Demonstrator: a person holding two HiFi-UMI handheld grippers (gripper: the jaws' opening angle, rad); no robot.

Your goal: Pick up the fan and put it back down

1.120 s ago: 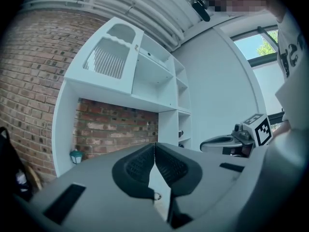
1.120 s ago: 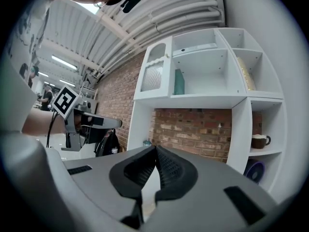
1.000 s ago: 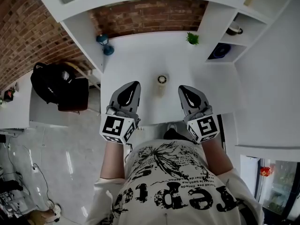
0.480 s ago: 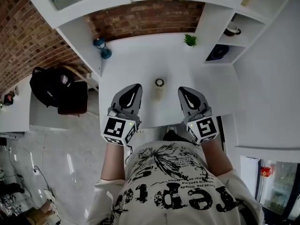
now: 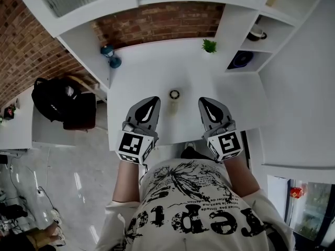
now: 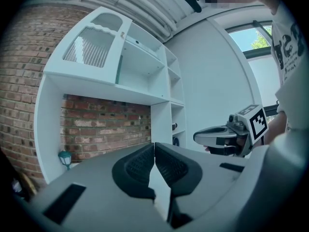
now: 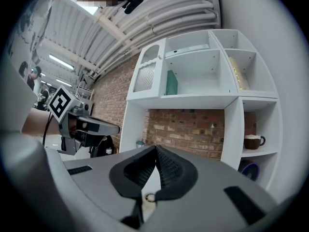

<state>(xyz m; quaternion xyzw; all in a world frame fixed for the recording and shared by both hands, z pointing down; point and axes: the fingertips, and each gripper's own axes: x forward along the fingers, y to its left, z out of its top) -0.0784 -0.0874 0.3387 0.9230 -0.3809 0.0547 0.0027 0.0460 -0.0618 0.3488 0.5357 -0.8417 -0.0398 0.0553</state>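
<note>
Brick backs a white worktop [image 5: 157, 72], with shelves [image 5: 238, 25] rising at its right. Near the front edge stands the fan [image 5: 174, 95], between the two tools and touching neither. Just to its left the left hand-held gripper [image 5: 151, 100] has its jaws pressed together on nothing. To its right, the right hand-held gripper [image 5: 204, 101] is likewise closed and empty. A plant [image 5: 209, 46] stands at the back right and a blue lamp [image 5: 111, 56] at the back left.
</note>
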